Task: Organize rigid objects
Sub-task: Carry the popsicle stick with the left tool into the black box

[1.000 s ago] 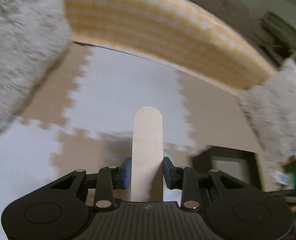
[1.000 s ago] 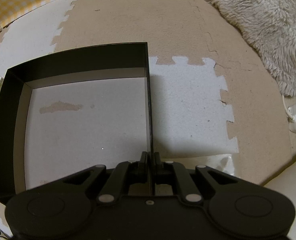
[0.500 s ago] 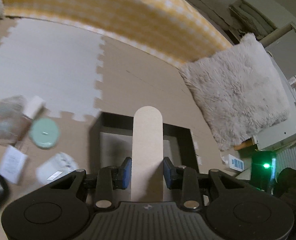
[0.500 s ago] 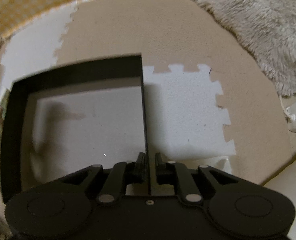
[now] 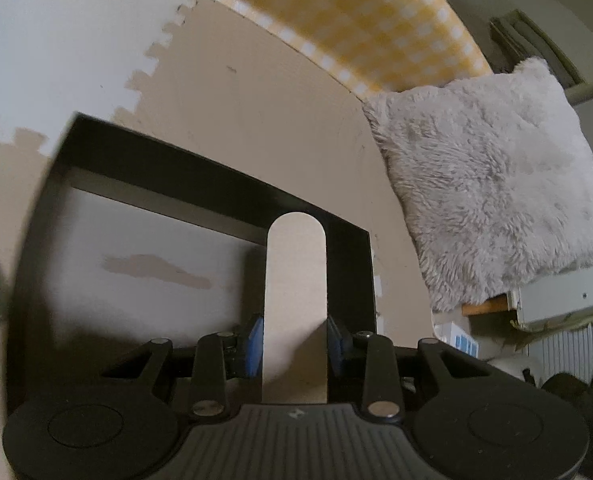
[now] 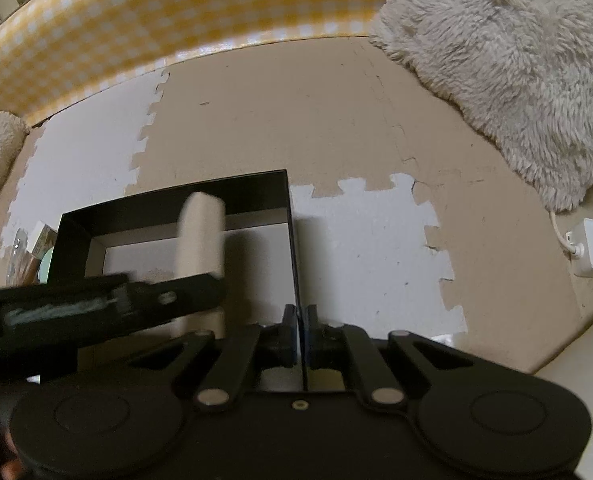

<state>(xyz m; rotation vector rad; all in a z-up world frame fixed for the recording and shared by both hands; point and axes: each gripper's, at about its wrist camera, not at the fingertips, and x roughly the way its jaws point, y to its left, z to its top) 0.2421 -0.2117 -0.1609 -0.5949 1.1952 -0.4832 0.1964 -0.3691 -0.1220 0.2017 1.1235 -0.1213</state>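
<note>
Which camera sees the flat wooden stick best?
The left wrist view: the wooden stick stands sharp and centred, gripped between the left gripper pads, over the black box. The right wrist view shows it blurred, partly hidden behind that gripper.

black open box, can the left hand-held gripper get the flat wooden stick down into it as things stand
Probably yes. The left hand-held gripper already holds the flat wooden stick over the black open box, whose pale floor looks bare. The right hand-held gripper only pinches its right wall.

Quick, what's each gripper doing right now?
Left gripper: shut on the wooden stick.
Right gripper: shut on the black box's side wall.
</note>
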